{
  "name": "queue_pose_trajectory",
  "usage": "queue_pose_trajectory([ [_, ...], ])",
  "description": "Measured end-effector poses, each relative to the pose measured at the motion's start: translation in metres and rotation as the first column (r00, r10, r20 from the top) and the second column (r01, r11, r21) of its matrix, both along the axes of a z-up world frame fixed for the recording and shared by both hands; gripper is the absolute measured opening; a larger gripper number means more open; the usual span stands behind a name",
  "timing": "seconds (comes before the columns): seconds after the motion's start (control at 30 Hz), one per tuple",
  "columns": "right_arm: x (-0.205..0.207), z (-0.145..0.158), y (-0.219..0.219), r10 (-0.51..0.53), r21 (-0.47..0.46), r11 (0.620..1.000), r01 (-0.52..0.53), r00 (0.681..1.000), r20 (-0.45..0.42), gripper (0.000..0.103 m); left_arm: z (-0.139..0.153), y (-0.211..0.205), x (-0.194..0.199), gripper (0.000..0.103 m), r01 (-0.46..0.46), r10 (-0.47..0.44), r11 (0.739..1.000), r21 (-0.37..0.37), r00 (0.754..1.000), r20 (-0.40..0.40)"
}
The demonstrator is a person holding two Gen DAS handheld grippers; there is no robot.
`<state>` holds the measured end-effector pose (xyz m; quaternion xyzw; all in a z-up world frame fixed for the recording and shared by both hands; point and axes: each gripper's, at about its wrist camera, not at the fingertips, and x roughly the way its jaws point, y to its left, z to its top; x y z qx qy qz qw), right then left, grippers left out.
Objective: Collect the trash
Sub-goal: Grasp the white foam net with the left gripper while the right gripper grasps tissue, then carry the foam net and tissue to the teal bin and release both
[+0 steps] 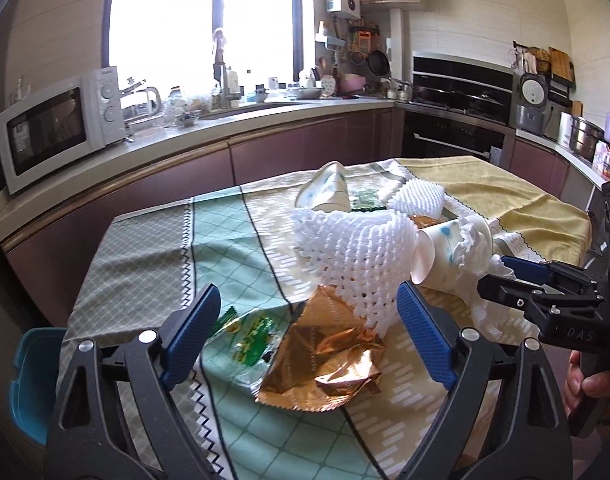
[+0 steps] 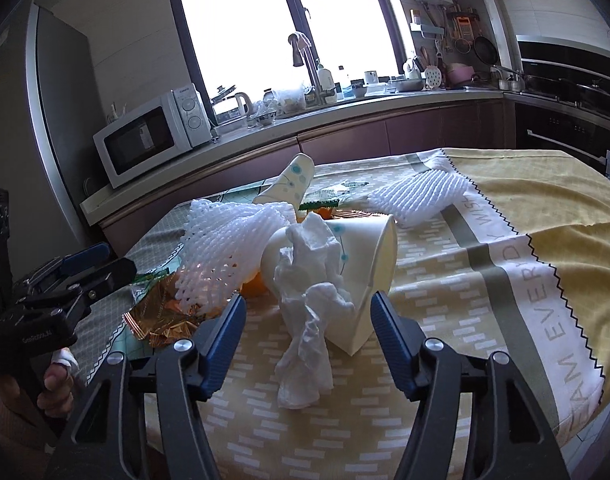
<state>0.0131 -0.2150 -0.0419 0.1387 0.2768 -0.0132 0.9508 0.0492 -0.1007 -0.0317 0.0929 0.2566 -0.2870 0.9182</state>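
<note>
Foam netting (image 1: 357, 256) beside tipped paper cup (image 1: 445, 252)

Both fisheye views look forward and slightly down along their own blue-padded fingers, close over the cloth-covered table (image 1: 153, 240) toward the kitchen counter and window. The left wrist view sits left of the trash pile, the right wrist view right. Both share the white foam net (image 1: 357, 248) (image 2: 225, 248), the tipped paper cup (image 1: 445, 248) (image 2: 369, 264) and the microwave (image 1: 57, 128) (image 2: 153, 140).

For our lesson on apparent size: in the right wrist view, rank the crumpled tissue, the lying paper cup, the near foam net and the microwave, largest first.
1. paper cup and crumpled tissue: alike, unranked
2. near foam net
3. microwave, though farther away, so truly bigger
</note>
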Motion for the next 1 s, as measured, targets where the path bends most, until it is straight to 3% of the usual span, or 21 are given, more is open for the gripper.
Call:
queue_pose_trajectory([
  [0.17,-0.002,-0.004,-0.006,0.020,0.046,0.999,-0.020,1.000,-0.011,0.036,-0.013,-0.032,0.031,0.071,0.067,-0.063,0.997,0.032,0.993,-0.102],
  [0.33,-0.003,-0.007,-0.010,0.041,0.086,0.996,-0.040,0.999,-0.005,0.018,-0.026,-0.048,0.054,0.031,0.095,-0.090,0.995,0.016,0.976,-0.198],
  [0.37,-0.004,-0.006,-0.012,0.046,0.097,0.994,-0.045,0.999,0.001,0.014,-0.027,-0.048,0.055,0.027,0.097,-0.093,0.995,0.010,0.974,-0.209],
  [0.43,-0.006,-0.005,-0.014,0.056,0.117,0.992,-0.057,0.998,0.011,0.009,-0.028,-0.048,0.058,0.006,0.094,-0.092,0.996,0.001,0.971,-0.220],
  [0.57,-0.010,0.002,-0.013,0.080,0.139,0.987,-0.085,0.996,0.038,0.005,-0.021,-0.038,0.056,0.006,0.099,-0.108,0.994,-0.050,0.966,-0.233],
  [1.0,-0.011,0.028,0.001,0.140,0.141,0.978,-0.155,0.984,0.110,0.003,0.029,0.012,0.037,0.005,0.067,-0.095,0.983,-0.174,0.982,-0.160],
])
